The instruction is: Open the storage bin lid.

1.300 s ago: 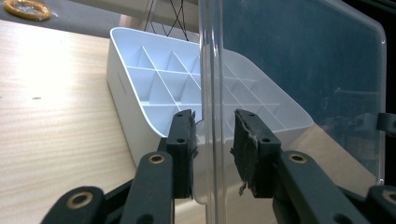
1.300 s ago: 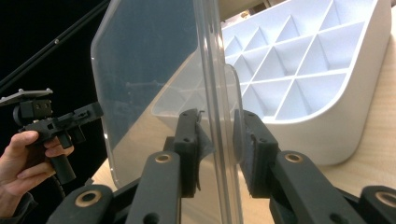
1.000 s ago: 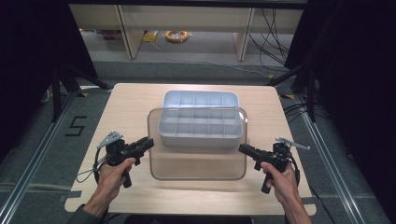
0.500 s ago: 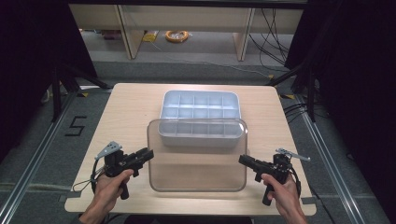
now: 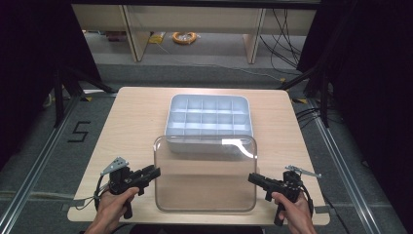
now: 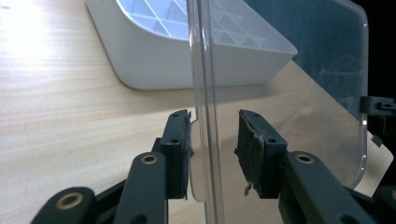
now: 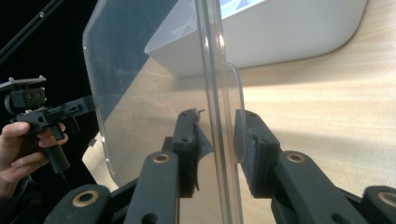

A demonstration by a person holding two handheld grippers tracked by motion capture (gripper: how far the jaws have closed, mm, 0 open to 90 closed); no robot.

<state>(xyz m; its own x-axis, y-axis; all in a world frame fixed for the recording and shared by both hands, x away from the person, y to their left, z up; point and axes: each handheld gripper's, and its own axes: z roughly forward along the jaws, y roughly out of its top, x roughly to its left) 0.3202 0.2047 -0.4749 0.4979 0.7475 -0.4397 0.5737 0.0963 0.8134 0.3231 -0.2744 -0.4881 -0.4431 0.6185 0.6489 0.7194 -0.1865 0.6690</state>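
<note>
The clear lid sits flat over the near half of the table, its far edge lapping the front wall of the white divided box. From where I stand it's lifted or just resting, can't tell which. The box itself is open, compartments showing, none w/ anything in them as far as I can see.

Left gripper is at the lid's left edge, right gripper at its right edge, both pointing inward, a hand behind each. In the left gripper view the lid's edge stands between the two jaws w/ a visible gap on both sides, so the left gripper straddles the rim but isn't pinching it. Right gripper view: the right gripper has its jaws much closer to the plastic, one pad looks about touching, the other has a thin gap; I'd call it not fully clamped, prob. loosely around the rim.

Progress, my guess: the job looks like lid handling for the box. Lid is off the box and nearly all of it lies in front, so either it's been pulled clear & is being let go, or it's about to be gripped and carried back on. Box uncovered either way; nothing in the frames says the lid is seated anywhere final.
</note>
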